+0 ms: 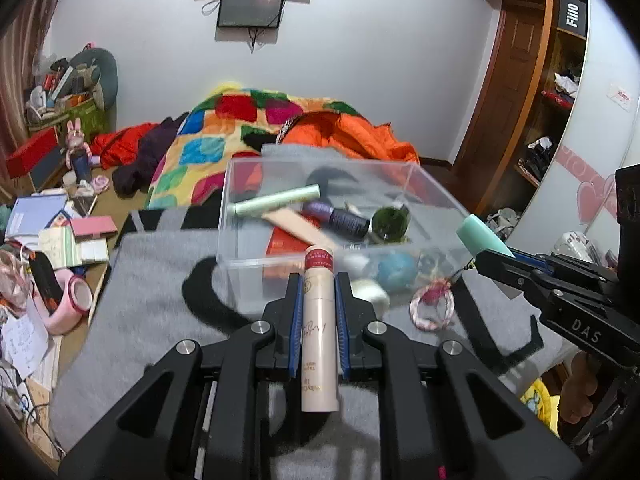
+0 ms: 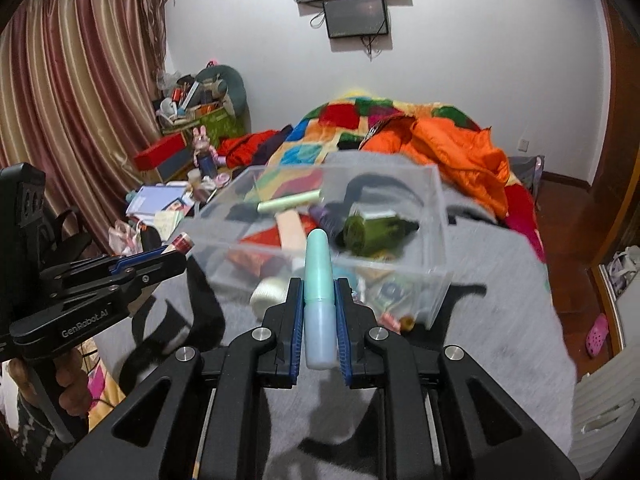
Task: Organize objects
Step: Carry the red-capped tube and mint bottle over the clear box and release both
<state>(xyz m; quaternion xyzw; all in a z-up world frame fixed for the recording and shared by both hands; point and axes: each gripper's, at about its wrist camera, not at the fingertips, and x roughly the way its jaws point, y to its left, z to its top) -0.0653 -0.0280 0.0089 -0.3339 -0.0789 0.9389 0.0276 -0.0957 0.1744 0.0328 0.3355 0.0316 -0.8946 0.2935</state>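
My left gripper (image 1: 319,280) is shut on a cream tube with a red cap (image 1: 318,320), which points toward the clear plastic box (image 1: 240,216). My right gripper (image 2: 319,284) is shut on a teal and pale blue tube (image 2: 318,300); it also shows at the right of the left wrist view, the teal tube (image 1: 482,236) sticking out of it. The clear box (image 2: 436,248) stands on a grey blanket (image 2: 500,300) ahead of both grippers. Inside lie a pale green tube (image 1: 276,200), a purple bottle (image 1: 340,218), a dark green jar (image 1: 390,222) and other small items.
Beside the box lie a white round item (image 1: 374,294), a blue ball (image 1: 396,270) and a pink-white ring (image 1: 434,306). A patchwork quilt (image 1: 224,136) and an orange cover (image 2: 460,152) lie behind. Cluttered papers and tape (image 1: 76,296) fill the left side. A wardrobe (image 1: 520,80) stands at right.
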